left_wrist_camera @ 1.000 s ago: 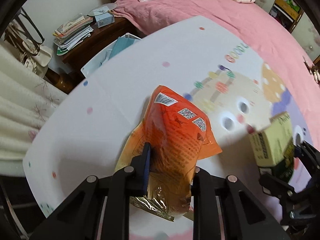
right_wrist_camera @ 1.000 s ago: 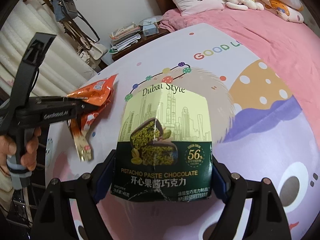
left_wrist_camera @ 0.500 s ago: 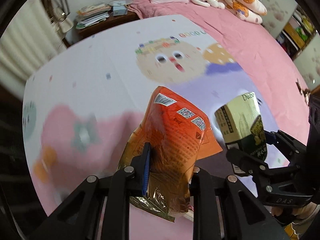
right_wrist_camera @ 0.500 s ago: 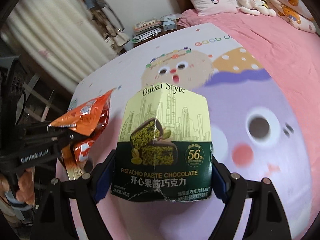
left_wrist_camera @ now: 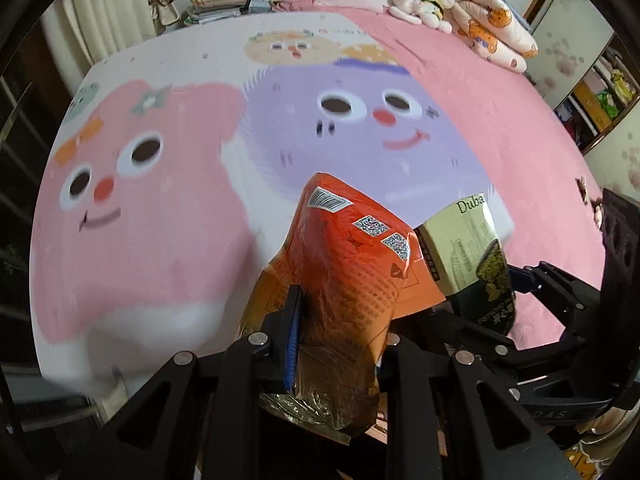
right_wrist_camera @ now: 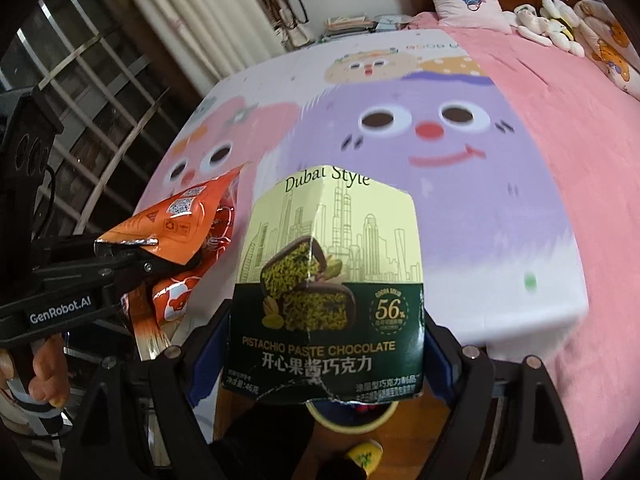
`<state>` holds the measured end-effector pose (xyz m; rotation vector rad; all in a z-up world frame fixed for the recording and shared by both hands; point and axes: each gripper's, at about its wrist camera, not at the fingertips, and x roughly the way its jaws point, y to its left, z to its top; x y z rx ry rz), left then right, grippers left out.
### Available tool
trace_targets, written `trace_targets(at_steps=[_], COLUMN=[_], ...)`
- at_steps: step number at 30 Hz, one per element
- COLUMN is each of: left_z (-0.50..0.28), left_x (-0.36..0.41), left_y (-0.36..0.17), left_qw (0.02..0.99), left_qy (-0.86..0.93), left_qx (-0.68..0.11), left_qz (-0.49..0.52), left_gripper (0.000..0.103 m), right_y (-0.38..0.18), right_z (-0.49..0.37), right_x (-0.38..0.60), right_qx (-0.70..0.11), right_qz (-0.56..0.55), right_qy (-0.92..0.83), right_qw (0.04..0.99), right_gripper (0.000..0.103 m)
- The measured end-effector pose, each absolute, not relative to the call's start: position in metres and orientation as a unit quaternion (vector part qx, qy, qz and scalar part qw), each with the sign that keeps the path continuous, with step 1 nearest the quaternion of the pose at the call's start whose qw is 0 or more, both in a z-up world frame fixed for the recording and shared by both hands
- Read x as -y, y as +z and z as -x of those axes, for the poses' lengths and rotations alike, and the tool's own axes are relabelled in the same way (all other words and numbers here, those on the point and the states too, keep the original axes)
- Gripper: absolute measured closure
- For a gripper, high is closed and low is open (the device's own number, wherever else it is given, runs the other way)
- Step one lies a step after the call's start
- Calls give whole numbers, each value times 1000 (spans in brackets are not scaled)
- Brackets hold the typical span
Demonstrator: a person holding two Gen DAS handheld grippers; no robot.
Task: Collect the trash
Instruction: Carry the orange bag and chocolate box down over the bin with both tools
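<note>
My left gripper (left_wrist_camera: 338,316) is shut on an orange snack wrapper (left_wrist_camera: 352,264) with barcodes, held above the foot of the bed. My right gripper (right_wrist_camera: 326,340) is shut on a yellow-and-green pistachio chocolate wrapper (right_wrist_camera: 332,264). In the left wrist view the chocolate wrapper (left_wrist_camera: 468,252) and the right gripper (left_wrist_camera: 476,308) sit close at the right. In the right wrist view the orange wrapper (right_wrist_camera: 176,228) and the left gripper (right_wrist_camera: 120,264) sit close at the left. Both wrappers hang in the air side by side.
The bed carries a cartoon blanket (left_wrist_camera: 168,200) over a pink sheet (right_wrist_camera: 580,152). Pillows and plush toys (left_wrist_camera: 472,12) lie at the head. A nightstand with stacked papers (left_wrist_camera: 216,4) stands at the far left. A window with bars (right_wrist_camera: 80,92) is left. A round container rim (right_wrist_camera: 352,420) shows below the chocolate wrapper.
Both grippers have drawn back from the head end toward the foot of the bed, still holding their wrappers. The two grippers have come closer together.
</note>
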<state>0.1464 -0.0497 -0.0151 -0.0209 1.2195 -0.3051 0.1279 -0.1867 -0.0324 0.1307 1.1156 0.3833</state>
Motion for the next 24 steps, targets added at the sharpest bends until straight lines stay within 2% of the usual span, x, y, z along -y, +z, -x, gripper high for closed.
trace_targets(at_steps=[5, 14, 24], left_z=[-107, -67, -57], left_x=[55, 52, 64], left_y=[-35, -95, -221], left_qw=[791, 763, 740], left_qy=[-138, -135, -151], left_qx=[-596, -631, -655], left_qz=[19, 26, 19], left_gripper=[84, 84, 83], right_y=[-55, -130, -263], right_z=[-87, -50, -37], right_x=[187, 179, 171], right_qx=[-555, -614, -645], right_qz=[-59, -67, -67], right_qy=[188, 164, 108], right_qw=[808, 769, 754], right_gripper=[20, 20, 20])
